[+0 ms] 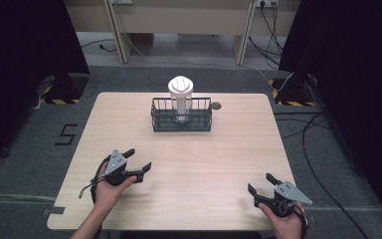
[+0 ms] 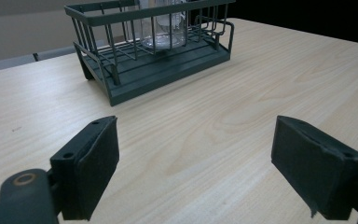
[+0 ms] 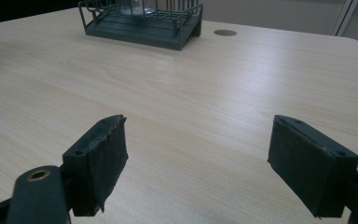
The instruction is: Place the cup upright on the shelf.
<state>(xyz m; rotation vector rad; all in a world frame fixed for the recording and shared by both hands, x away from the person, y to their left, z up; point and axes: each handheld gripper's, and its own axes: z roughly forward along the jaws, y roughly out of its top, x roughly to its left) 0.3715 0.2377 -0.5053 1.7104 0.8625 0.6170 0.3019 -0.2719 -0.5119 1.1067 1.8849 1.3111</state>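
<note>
Tools (image 1: 138, 159) (image 1: 260, 186) agape, well apart from basket (image 1: 181, 121).

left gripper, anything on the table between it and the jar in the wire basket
Only bare table lies between the left gripper and the basket; the basket's wire wall surrounds the jar.

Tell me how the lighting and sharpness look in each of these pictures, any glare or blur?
High view: even light on the table, dark curtains at both sides, slightly soft overall. Left gripper view: the basket is fairly sharp, the clear jar in it catches pale highlights, the near jaws are soft. Right gripper view: a broad sheen on the tabletop, the basket looks blurry.
</note>
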